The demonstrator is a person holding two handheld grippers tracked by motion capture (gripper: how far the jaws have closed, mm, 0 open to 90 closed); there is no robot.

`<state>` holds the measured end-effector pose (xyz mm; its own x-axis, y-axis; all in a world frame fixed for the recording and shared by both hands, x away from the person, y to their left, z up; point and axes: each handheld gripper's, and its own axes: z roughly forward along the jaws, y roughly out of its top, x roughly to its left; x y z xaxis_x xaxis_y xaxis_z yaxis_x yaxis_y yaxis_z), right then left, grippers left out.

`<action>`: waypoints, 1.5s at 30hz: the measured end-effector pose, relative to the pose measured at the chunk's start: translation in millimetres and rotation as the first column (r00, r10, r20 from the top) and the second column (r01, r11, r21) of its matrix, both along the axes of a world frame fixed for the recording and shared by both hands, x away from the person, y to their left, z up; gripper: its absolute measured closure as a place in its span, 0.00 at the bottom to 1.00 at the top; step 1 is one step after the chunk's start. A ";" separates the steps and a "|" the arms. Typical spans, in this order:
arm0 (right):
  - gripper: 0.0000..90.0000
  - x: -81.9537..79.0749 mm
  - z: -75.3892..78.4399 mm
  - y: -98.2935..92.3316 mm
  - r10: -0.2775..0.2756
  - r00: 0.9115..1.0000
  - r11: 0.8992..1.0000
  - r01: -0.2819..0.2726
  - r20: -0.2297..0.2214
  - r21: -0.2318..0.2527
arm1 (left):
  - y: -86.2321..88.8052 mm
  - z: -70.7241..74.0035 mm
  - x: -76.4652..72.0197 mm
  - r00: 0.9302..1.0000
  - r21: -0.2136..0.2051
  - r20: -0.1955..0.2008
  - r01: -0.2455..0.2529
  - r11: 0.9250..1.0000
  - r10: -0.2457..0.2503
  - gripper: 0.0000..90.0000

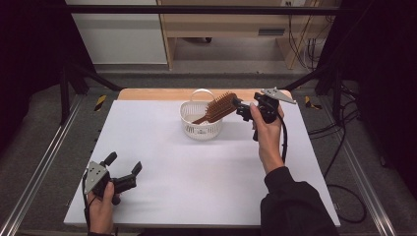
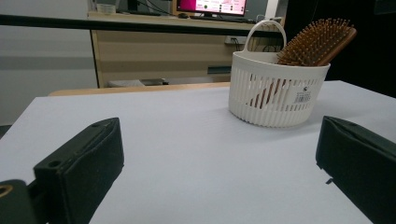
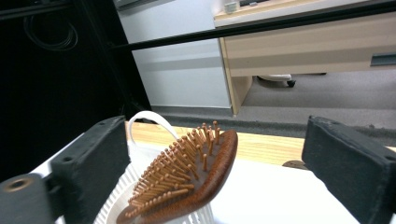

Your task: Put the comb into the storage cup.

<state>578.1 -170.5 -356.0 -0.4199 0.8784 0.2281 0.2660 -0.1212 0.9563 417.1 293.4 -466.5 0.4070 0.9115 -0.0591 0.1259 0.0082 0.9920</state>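
Your right gripper (image 1: pixel 242 107) hangs at the far right of the table (image 1: pixel 196 172), just beside the head of the wooden hairbrush (image 1: pixel 220 107). Its jaws stand wide apart and released; the right gripper view shows the brush head between them with clear air on both sides, so neither pad presses on it.

The hairbrush stands tilted in the white basket (image 1: pixel 200 124), handle down inside, its paddle head leaning out over the rim toward your right gripper. The head is an oval of dark reddish wood set with rows of pale wooden pins, each round-tipped. The basket is a small round tub of white plastic with vertical slots all around its wall, a thin arched handle at its far side and a small printed label on the wall.

Your left gripper (image 1: pixel 124 164) rests low at the near left corner of the table, well apart from the basket, jaws open and nothing between them. The left gripper view shows only smooth tabletop between it and the basket.

The table is covered in a plain matte white sheet, with a strip of light wood showing at the far edge. Beyond it stand a pale wooden desk (image 1: pixel 236 24) and dark frame bars; cables (image 1: pixel 344 147) trail on the grey floor to the right.
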 end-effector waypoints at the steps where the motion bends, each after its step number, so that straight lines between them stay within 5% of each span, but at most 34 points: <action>1: 0.07 -1.1 0.7 -1.8 0.003 1.000 1.000 -0.003 0.003 0.004 | 0.0 -0.2 0.0 1.000 0.001 -0.002 0.000 1.000 0.000 0.01; 15: 0.09 -14.6 6.4 -30.5 0.032 0.999 0.999 -0.032 0.014 0.008 | 4.4 0.7 -0.4 1.000 0.014 0.000 -0.016 1.000 0.016 0.01; 26: 0.07 -30.6 6.8 -50.6 0.020 0.996 1.000 -0.019 0.092 -0.006 | 10.1 -0.5 -1.8 1.000 0.036 0.009 -0.018 0.999 0.017 0.01; 36: 0.05 -33.6 5.0 -51.5 -0.004 0.988 1.000 0.008 0.155 -0.026 | 9.4 -0.6 -1.1 1.000 0.034 0.004 -0.018 0.999 0.018 0.01; 45: 0.04 -37.6 4.8 -47.8 0.010 0.987 0.998 -0.001 0.163 -0.056 | 12.0 -0.5 -2.5 1.000 0.033 0.004 -0.019 0.999 0.019 0.01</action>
<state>540.4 -218.3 -351.2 -0.4525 0.8853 0.1072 0.1063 -0.0658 0.9922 414.6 305.4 -466.9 0.3901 0.9204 -0.0277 0.1227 -0.0221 0.9922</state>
